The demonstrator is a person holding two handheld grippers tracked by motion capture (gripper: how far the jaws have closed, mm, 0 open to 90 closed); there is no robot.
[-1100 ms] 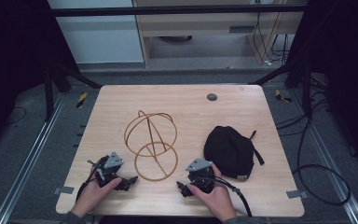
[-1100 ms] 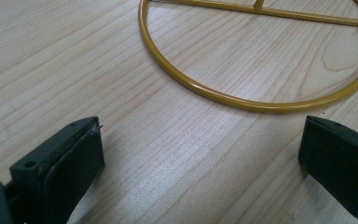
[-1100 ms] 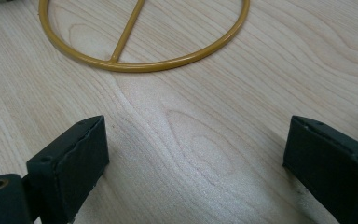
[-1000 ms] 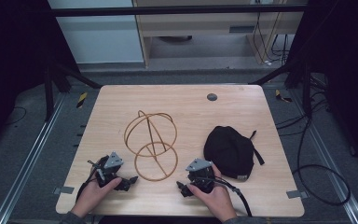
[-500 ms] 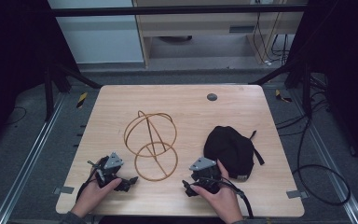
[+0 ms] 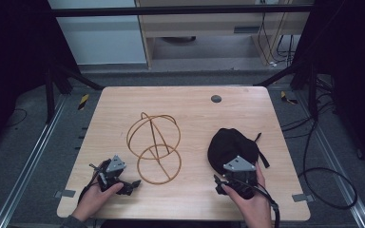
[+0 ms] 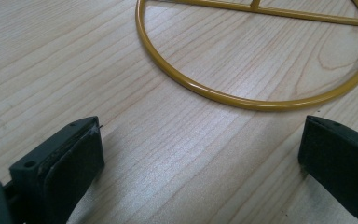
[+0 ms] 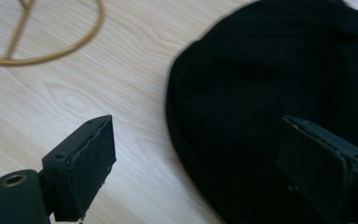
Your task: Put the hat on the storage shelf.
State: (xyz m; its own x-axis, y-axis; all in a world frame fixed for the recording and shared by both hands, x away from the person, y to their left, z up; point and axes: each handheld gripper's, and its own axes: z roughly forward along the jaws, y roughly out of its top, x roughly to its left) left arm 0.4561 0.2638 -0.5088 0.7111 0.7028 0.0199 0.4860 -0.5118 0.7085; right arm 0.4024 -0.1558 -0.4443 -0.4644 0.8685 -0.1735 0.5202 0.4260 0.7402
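Note:
A yellow wire stand (image 6: 154, 147), a flat ring with an upright hoop frame, sits mid-table. Its base ring (image 7: 256, 100) lies just beyond my left gripper (image 7: 200, 149), which is open and low over the wood with nothing between its jaws. In the high view the left gripper (image 6: 132, 183) is at the front left, pointing right toward the ring. A black cap (image 6: 230, 145) lies right of the stand. My right gripper (image 6: 227, 176) is at the cap's near edge. It is open (image 8: 196, 154), with the cap (image 8: 279, 88) ahead of it and behind its right jaw.
The wooden table (image 6: 185, 107) has a small grey round disc (image 6: 216, 99) near its far edge. The cap's strap (image 6: 261, 159) trails off to the right. Cables (image 6: 323, 178) lie on the floor right of the table. Metal rails run along both sides.
My right gripper has shifted right and up to the cap's near edge. The left gripper, stand and cap have stayed put.

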